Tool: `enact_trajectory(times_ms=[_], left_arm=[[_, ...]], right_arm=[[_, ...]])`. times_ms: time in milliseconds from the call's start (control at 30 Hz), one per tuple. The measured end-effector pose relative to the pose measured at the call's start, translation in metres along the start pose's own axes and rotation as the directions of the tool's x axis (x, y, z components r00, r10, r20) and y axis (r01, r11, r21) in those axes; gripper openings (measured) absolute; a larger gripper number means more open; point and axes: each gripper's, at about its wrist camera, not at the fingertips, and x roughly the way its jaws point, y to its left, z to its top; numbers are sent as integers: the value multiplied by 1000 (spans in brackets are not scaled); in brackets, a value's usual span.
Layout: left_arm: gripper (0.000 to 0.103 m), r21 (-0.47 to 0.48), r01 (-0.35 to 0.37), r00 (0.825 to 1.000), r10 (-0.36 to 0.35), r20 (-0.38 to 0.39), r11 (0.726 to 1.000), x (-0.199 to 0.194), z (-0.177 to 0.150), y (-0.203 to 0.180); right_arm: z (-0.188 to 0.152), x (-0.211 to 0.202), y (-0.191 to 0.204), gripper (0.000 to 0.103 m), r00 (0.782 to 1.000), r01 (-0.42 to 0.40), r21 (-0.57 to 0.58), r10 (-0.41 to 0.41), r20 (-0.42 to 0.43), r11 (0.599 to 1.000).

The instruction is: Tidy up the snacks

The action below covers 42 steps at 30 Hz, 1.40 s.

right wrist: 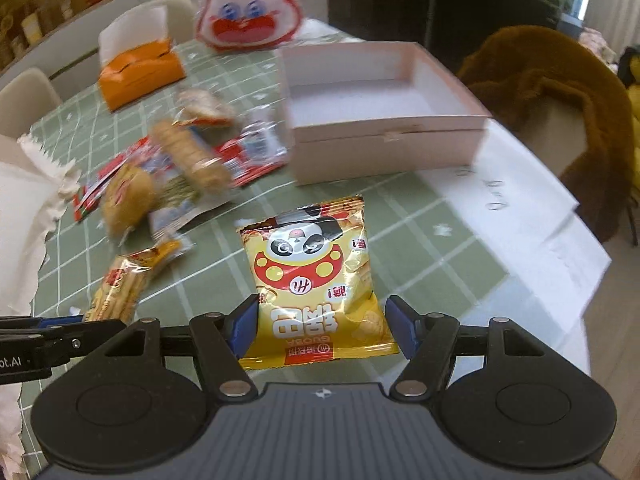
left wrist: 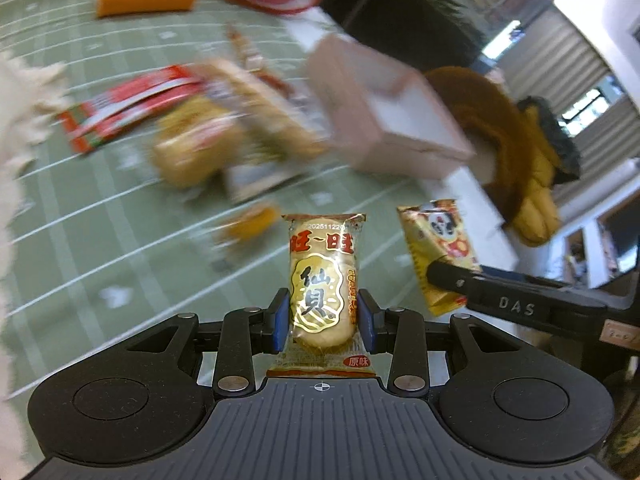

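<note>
**Both grippers carrying snack packs above table**

Left wrist view: left gripper has a rice cracker pack pinched upright btwn its blue pads, fingers part closed against the pack's sides. Clear wrapper, gold label, pale oval cracker inside, red tag at bottom. Pack is off the green checked tablecloth, gripper angled down. Bkgd blurred: loose snack pile, pink box beyond. Right gripper enters from right w/ the panda bag.

Right wrist view: panda bag sits btwn the fingers of right gripper, held above the cloth; yellow foil, panda face, red print, lettering upside down. Fingers wider apart, pressing the bag's edges. Pink box ahead, open, empty inside. Snack pile to its left.
</note>
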Motion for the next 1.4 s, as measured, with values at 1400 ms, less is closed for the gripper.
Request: enact_trajectory(times_ms=[1400], left_arm=[[44,149,-281,955,260,142,948,35,23,12]], right_arm=[[154,136,-121,80,1000,-17,188,14,21,982]])
